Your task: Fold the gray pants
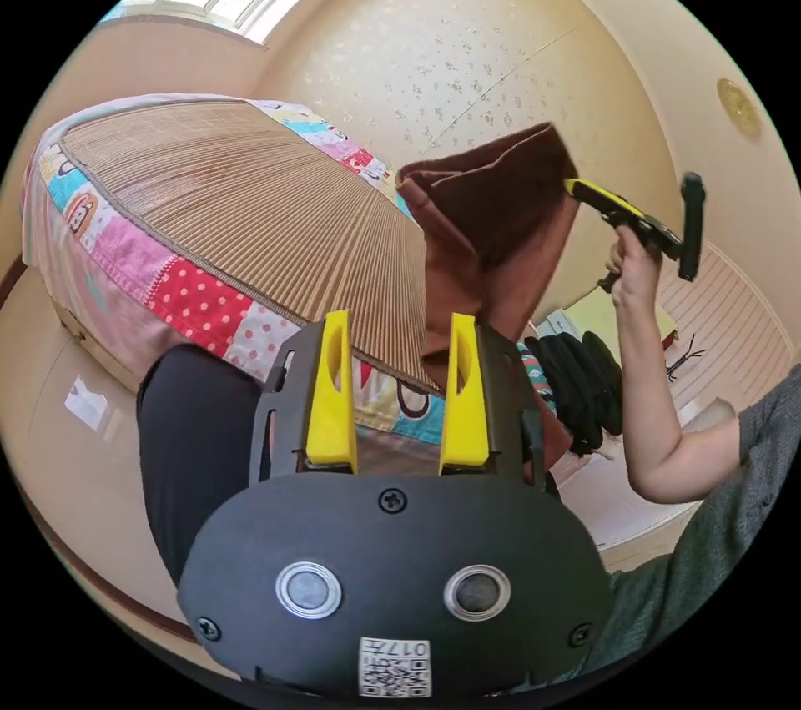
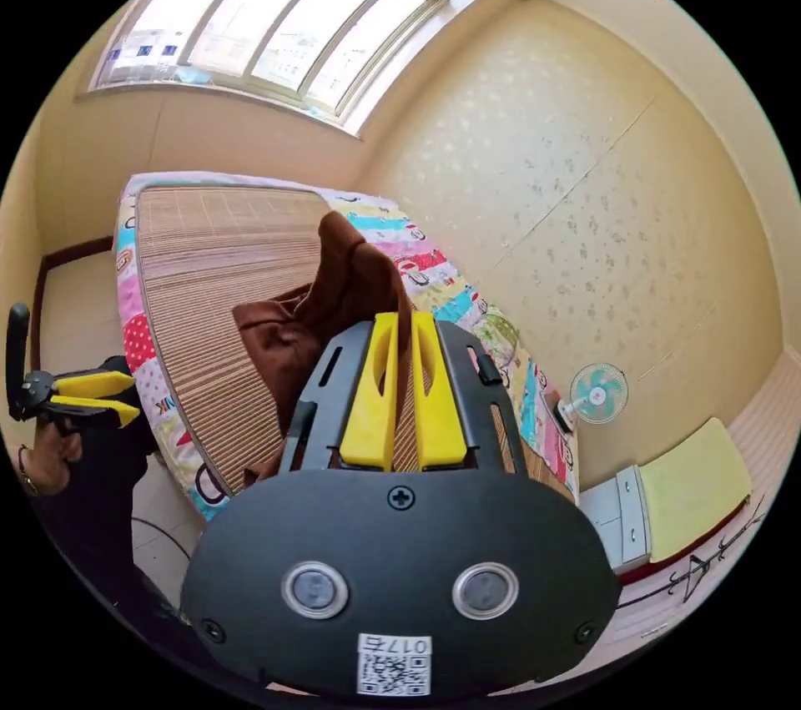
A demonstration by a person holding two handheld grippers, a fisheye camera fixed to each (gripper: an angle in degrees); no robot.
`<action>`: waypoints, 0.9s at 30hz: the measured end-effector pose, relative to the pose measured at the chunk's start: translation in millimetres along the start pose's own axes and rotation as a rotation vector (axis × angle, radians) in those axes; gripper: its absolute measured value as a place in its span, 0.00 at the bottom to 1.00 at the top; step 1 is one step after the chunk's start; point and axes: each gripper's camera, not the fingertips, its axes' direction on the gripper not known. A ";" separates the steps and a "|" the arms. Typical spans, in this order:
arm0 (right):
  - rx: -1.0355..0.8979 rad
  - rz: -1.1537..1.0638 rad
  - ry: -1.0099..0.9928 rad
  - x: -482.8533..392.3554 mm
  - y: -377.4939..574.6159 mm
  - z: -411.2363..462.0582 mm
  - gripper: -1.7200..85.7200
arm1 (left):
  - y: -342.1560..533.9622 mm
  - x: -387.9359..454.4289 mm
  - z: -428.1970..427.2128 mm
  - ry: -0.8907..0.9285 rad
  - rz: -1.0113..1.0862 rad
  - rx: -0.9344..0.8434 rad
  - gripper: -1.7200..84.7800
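A brown garment hangs in the air above the near corner of the bed, held up by one edge. My right gripper is shut on that top edge, with a hand behind it. In the right gripper view its yellow jaws are pressed together on the brown cloth, whose lower part trails down onto the bamboo mat. My left gripper is open with nothing between its jaws, just below and left of the hanging cloth. It also appears as the left gripper at the bed's edge.
The bed carries a bamboo mat over a patchwork quilt. A pile of dark clothes lies past the bed. A small fan, a white cabinet and a yellow-green cushion stand by the wall.
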 end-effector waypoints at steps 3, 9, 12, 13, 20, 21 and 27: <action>0.114 0.021 0.025 32.1 5.7 -99.7 0.05 | 6.2 51.3 9.7 0.122 0.029 0.022 0.30; 0.207 0.160 0.251 81.0 38.4 -233.5 0.05 | 43.7 167.9 -69.7 0.120 0.235 0.242 0.22; 0.301 0.293 0.163 119.9 60.5 -291.7 0.05 | 58.0 210.6 -127.1 0.321 0.394 0.360 0.08; 0.350 0.351 0.127 135.1 70.8 -310.3 0.05 | 57.1 221.8 -134.0 0.361 0.430 0.349 0.06; 0.595 0.589 -0.272 225.8 121.3 -377.5 0.05 | 86.6 326.8 -155.4 0.409 0.519 0.137 0.26; 0.629 0.620 -0.322 239.4 127.6 -384.6 0.05 | 105.0 340.0 -151.6 0.387 0.534 0.102 0.27; 0.771 0.695 -0.611 280.7 149.2 -411.9 0.05 | 170.6 409.4 -96.5 0.526 0.467 -0.116 0.28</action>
